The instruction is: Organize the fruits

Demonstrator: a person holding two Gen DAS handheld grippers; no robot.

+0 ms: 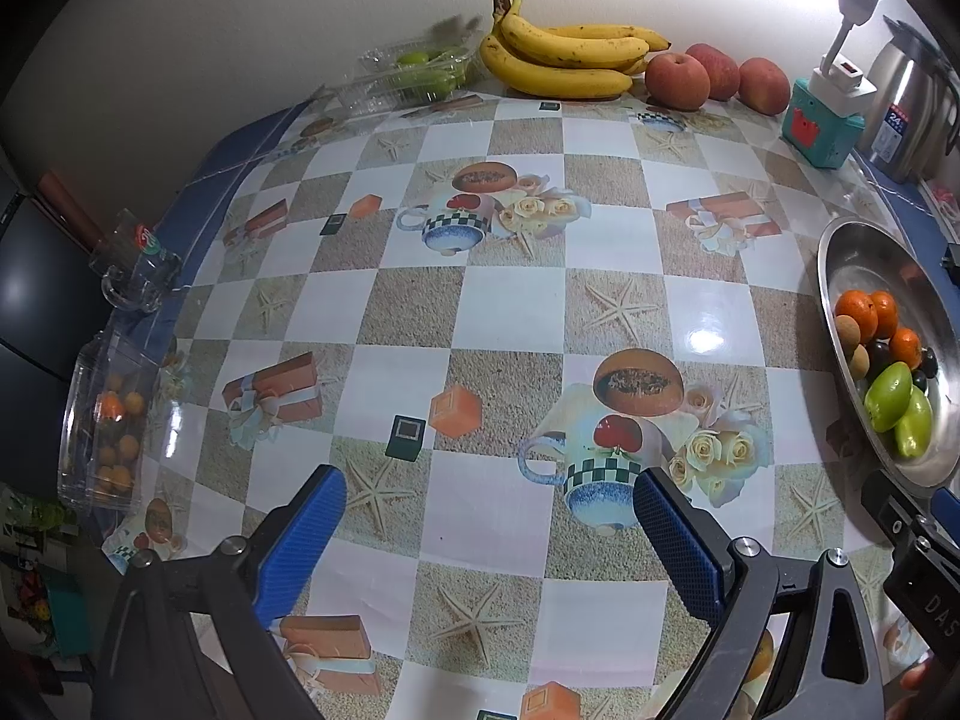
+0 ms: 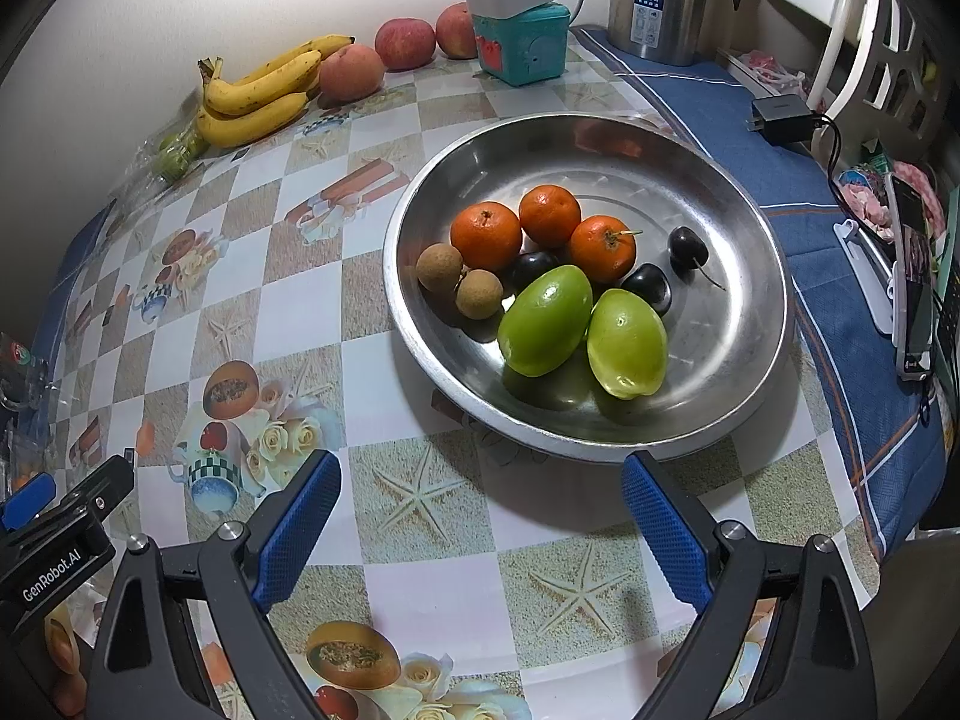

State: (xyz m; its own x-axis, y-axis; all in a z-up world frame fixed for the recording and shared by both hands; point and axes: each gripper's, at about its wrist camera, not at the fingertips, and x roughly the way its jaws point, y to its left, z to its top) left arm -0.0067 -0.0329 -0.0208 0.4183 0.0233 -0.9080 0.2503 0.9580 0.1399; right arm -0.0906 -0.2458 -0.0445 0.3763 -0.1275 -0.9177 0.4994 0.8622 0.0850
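Note:
A steel bowl (image 2: pixel 738 360) sits on the patterned table just ahead of my right gripper (image 2: pixel 480 492), which is open and empty. In the bowl lie three oranges (image 2: pixel 486 234), two green fruits (image 2: pixel 543 324), two brown longans (image 2: pixel 439 265) and dark cherries (image 2: pixel 687 247). My left gripper (image 1: pixel 489 510) is open and empty over the table middle; the bowl (image 1: pixel 840 252) is to its right. Bananas (image 1: pixel 564 54) and three apples (image 1: pixel 678 79) lie by the back wall. A clear box of green fruits (image 1: pixel 420 75) stands left of the bananas.
A clear box with small orange fruits (image 1: pixel 108 426) and a glass mug (image 1: pixel 135 267) stand at the left table edge. A teal box with a power strip (image 2: pixel 522 42), a steel kettle (image 2: pixel 657 0), a charger (image 2: pixel 780 117) and a phone (image 2: pixel 912 276) are at the right.

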